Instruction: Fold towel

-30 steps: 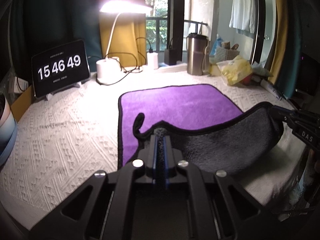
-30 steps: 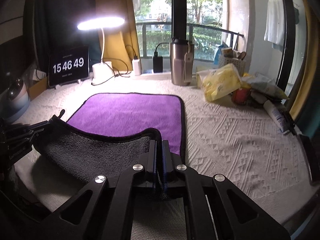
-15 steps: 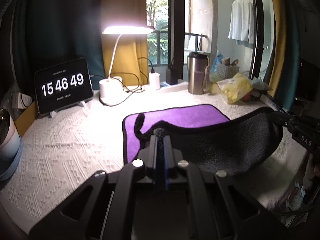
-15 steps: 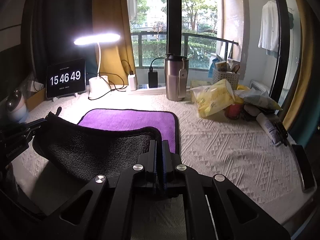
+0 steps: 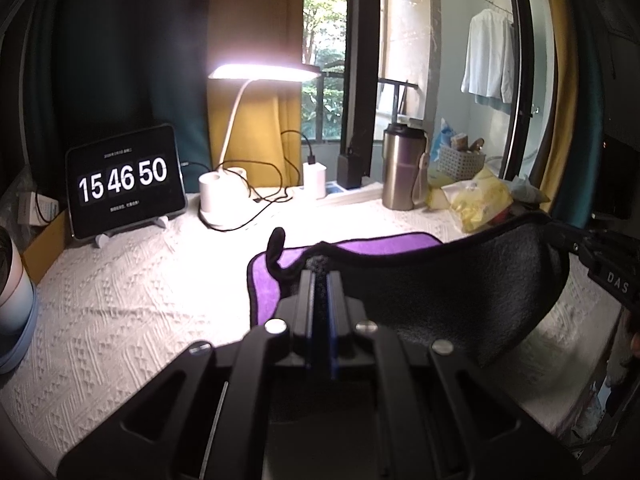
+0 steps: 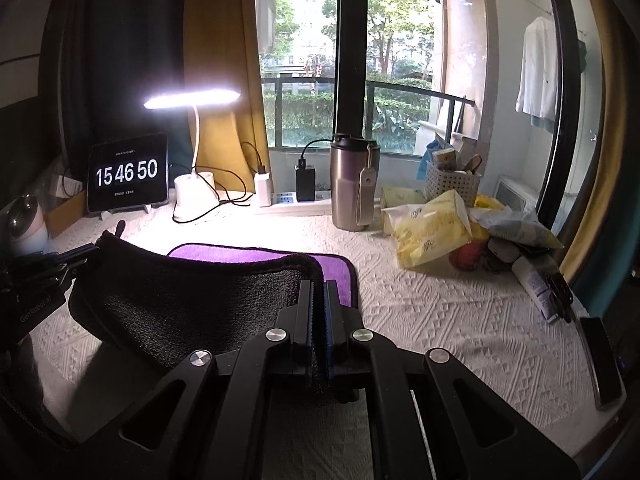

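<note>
Left wrist view: one left gripper (image 5: 320, 280), its two fingers pressed together on a black-trimmed corner of the towel (image 5: 460, 292).
Right wrist view: one right gripper (image 6: 319, 292), its two fingers likewise pinching the other near corner of the towel (image 6: 192, 296).
Towel: one, purple on one face and dark grey on the other; the near half is lifted and sags between the two grippers, grey side toward the cameras, while the far half lies flat on the desk (image 6: 440, 312) with its purple face up.
Desk cover: one white textured cloth under everything.
Tablet clock (image 6: 127, 172): one, propped at the back left, reading 15 46 50.
Lamp (image 6: 192, 98): one, lit, white base beside the tablet clock.
Steel tumbler (image 6: 354, 184): one, upright near the window.
Basket (image 6: 450, 182): one, white, to the right of the tumbler.
Yellow bag (image 6: 430, 232): one, lying in front of the basket.
Phone (image 6: 602, 360): one, dark, at the desk's right edge.
</note>
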`<state>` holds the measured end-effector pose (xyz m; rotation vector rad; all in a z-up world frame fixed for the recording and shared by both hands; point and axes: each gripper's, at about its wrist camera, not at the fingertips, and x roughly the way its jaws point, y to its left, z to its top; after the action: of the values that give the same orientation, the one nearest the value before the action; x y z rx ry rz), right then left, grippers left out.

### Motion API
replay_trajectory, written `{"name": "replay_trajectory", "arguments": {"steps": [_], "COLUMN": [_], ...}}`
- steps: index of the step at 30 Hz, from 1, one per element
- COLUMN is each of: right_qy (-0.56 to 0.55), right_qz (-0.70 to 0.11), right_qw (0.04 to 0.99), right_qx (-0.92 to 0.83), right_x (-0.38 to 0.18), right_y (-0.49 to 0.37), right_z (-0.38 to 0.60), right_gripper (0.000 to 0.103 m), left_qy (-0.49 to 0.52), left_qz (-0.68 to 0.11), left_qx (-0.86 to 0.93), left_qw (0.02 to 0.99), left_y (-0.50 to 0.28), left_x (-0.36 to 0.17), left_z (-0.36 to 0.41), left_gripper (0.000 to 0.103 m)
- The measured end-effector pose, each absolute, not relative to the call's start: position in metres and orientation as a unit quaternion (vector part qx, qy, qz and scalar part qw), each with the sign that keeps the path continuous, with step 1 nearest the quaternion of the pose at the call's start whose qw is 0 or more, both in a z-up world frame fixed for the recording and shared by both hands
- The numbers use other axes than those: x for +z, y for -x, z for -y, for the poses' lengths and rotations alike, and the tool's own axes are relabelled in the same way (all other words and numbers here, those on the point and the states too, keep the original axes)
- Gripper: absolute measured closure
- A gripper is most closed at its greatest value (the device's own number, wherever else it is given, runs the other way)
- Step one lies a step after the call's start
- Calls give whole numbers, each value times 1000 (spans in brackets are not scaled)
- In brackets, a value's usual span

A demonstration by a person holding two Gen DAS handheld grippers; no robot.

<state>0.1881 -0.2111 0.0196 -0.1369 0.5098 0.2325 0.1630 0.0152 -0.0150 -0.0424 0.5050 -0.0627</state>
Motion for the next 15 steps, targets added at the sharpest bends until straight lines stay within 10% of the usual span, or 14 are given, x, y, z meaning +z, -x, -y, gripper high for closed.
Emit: {"name": "replay_trajectory", "arguments": {"steps": [15], "right_qy": [64], "right_qz": [-247], "right_qw": [961], "right_qx": [108], "right_x": [25], "right_y": [-220], "right_z": [206], "right_gripper": [98], "left_qy": [39], "left_qz": [-242], "left_qx": [-29], "left_qw": [969], "left_y": [-194], "left_x": [-7], "left_z": [-28], "left_gripper": [97]}}
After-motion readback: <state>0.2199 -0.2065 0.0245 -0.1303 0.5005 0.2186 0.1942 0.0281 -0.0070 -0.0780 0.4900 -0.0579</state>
